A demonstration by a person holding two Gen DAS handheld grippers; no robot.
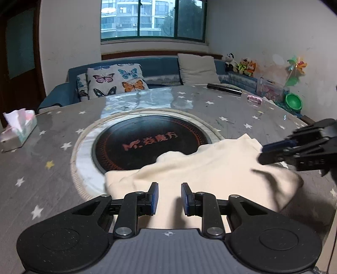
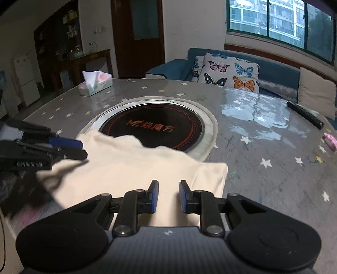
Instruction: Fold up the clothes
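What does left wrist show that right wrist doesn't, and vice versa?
Only left wrist: stuffed toys, a pinwheel and a green bowl along the right wall.
Only right wrist: a dark wooden door, a shelf unit and a white cabinet.
Both: cream garment lying partly over the black cooktop, tissue box, butterfly pillow, remote, window, and both hand-held grippers, left and right, open above the garment.

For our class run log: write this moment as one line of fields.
task: fold clothes | cream garment: partly folded on table | left gripper: open, above it | right gripper: open, above it
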